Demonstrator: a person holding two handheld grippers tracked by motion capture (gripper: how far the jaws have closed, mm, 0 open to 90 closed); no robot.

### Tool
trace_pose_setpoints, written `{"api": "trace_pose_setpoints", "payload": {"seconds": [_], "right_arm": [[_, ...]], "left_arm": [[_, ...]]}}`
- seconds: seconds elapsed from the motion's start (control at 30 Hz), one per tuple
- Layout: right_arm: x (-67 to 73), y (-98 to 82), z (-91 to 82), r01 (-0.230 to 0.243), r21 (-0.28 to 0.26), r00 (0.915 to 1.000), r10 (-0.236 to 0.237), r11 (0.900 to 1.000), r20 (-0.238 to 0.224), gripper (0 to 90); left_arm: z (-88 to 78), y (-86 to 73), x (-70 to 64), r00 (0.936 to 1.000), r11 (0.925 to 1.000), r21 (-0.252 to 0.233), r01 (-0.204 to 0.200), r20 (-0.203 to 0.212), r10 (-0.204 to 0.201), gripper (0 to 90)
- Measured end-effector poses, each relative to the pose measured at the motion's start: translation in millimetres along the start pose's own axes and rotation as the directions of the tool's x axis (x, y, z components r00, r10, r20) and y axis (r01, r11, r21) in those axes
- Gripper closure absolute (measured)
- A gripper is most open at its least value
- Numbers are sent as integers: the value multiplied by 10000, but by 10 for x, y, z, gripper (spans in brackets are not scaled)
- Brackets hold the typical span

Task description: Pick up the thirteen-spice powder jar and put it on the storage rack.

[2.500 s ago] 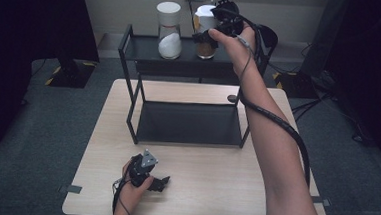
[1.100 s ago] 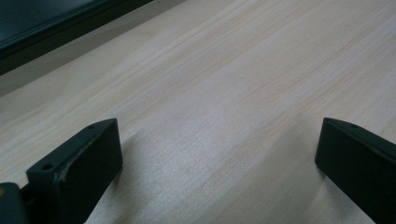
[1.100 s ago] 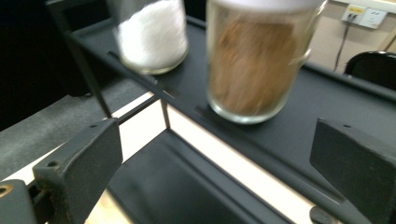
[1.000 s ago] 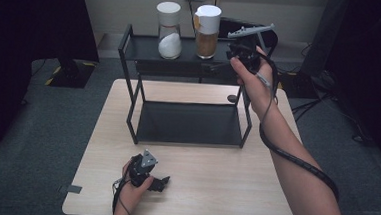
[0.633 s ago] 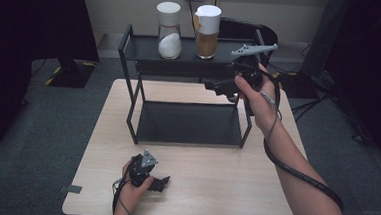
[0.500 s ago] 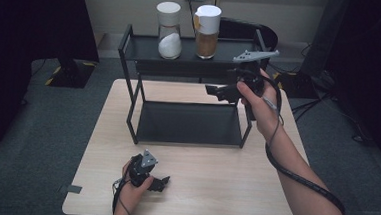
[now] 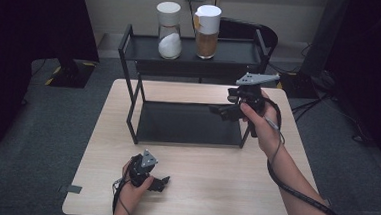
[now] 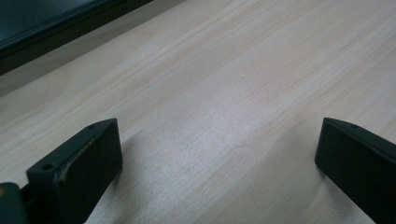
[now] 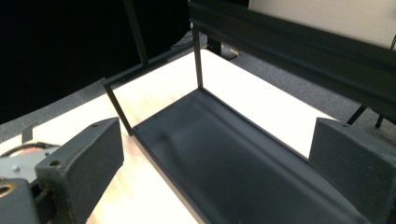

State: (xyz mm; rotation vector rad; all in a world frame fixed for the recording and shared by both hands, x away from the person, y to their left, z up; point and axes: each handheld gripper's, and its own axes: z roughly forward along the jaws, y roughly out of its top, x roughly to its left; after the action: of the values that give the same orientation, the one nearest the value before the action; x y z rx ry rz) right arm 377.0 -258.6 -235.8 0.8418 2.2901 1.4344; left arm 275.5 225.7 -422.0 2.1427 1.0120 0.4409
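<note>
A black two-tier rack [image 7: 232,52] stands at the back of the wooden table [image 7: 224,184]. Two white-lidded jars sit on its top shelf: one holds white powder [image 7: 168,31], the other brown grains [image 7: 207,33]. My right gripper [image 7: 218,110] hovers open at the rack's right end, level with the gap between the shelves, and points left. In the right gripper view its jaws [image 9: 215,140] stand wide apart over the bare lower shelf [image 9: 224,158]. My left gripper [image 7: 162,182] rests near the table's front edge. It is open [image 8: 219,140], with only bare wood between its jaws.
A dark chair [image 7: 265,39] stands behind the rack's right end. A cable [image 7: 293,191] trails along the right forearm. Grey floor surrounds the table, and a black curtain [image 7: 28,27] hangs at the far left. Bare tabletop lies in front of the rack.
The right gripper was up at the brown jar on the top shelf. It has let go and drawn back and down to the rack's right end. The left gripper has not moved.
</note>
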Motion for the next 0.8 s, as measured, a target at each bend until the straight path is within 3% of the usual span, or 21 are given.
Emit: {"api": "trace_pose_setpoints", "payload": {"seconds": [0.8], "right_arm": [[61, -717, 266, 21, 617, 9986, 11, 9981, -525, 20]], "left_arm": [[0, 0, 0, 10000, 10000, 2, -1, -2, 1, 0]]}}
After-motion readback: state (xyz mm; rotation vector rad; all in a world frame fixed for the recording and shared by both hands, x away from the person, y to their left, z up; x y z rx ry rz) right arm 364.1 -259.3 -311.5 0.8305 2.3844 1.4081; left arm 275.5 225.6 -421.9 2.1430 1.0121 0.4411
